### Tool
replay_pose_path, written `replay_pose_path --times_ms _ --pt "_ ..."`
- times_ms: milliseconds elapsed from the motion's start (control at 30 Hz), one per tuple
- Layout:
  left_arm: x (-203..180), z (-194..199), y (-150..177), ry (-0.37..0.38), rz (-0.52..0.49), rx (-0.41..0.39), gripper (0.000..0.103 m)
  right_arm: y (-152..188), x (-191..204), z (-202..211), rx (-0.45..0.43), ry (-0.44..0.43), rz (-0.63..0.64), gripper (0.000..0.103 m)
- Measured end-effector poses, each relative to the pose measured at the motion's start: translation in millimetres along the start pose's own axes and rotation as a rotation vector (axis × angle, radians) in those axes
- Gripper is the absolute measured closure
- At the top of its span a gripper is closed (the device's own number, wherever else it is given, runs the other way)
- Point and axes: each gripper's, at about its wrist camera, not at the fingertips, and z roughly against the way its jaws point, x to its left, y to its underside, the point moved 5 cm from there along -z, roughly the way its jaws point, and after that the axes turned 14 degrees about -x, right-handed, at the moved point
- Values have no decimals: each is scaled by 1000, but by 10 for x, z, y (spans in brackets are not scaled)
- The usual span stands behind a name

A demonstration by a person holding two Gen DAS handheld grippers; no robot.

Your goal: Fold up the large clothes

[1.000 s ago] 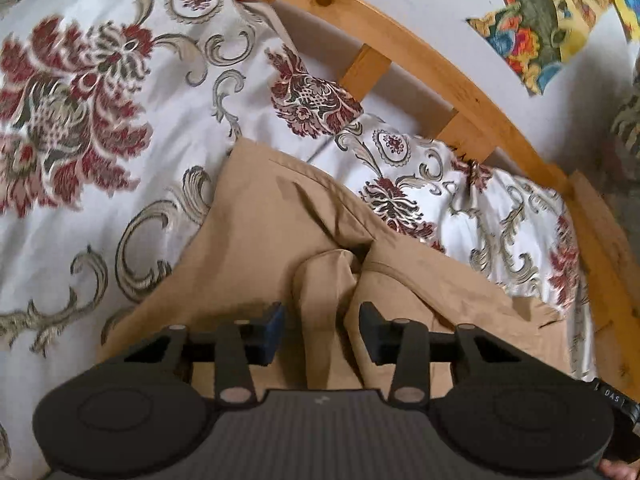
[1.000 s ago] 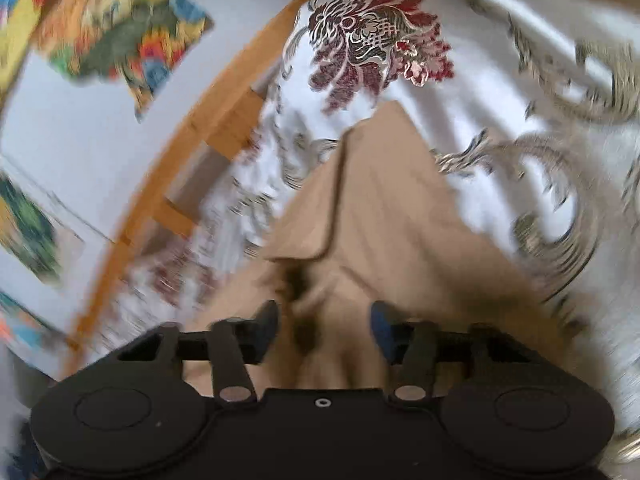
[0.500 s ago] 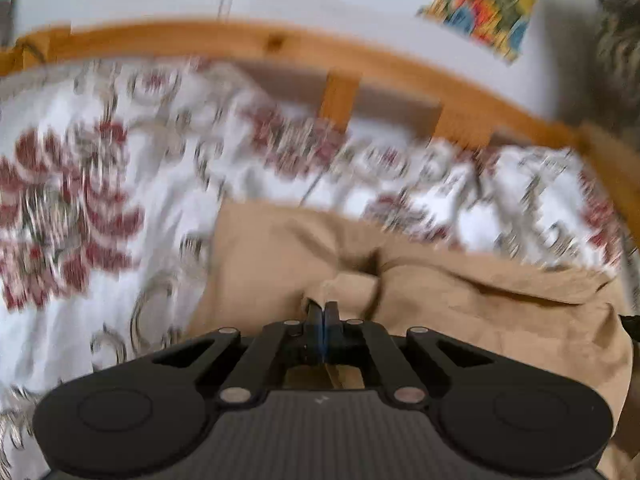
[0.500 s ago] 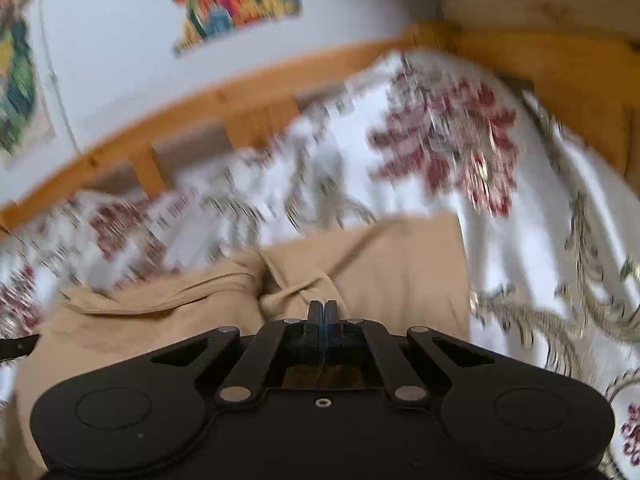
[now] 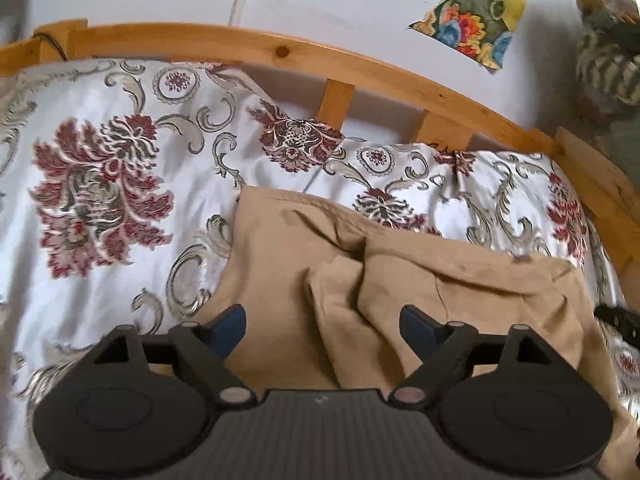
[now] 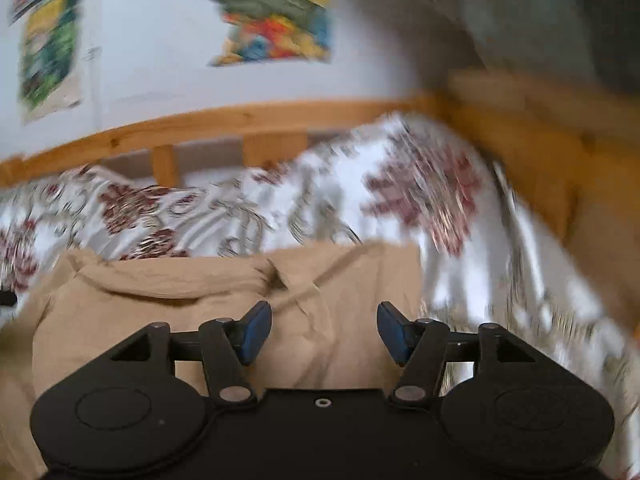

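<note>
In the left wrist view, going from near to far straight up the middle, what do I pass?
Left tongs, open → tan garment, bunched → floral bedspread → wooden bed rail → white wall.

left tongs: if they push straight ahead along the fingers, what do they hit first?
Most likely the tan garment: its bunched fold lies directly ahead between the open left tongs. Beyond it come the floral bedspread and the wooden bed rail. Depth is uncertain through the fisheye.
</note>
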Motion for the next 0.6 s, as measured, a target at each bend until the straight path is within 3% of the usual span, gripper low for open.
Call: replay_pose_path --times_ms 100,200,267,367,467,600 --pt "-31 207 51 -43 -18 36 10 -24 359 -25 40 -50 83 42" --pt "-7 488 94 -46 -16 56 4 267 663 -212 189 -56 199 38" --pt "48 710 125 -30 -17 57 1 498 730 -282 269 -50 210 38" --pt "125 1049 181 16 -40 68 1 467 671 -84 233 -63 156 36" --pt "177 1380 273 78 -107 65 1 334 586 319 202 -107 120 23" --pt "168 1747 503 135 -169 57 1 246 651 1097 125 -182 241 7"
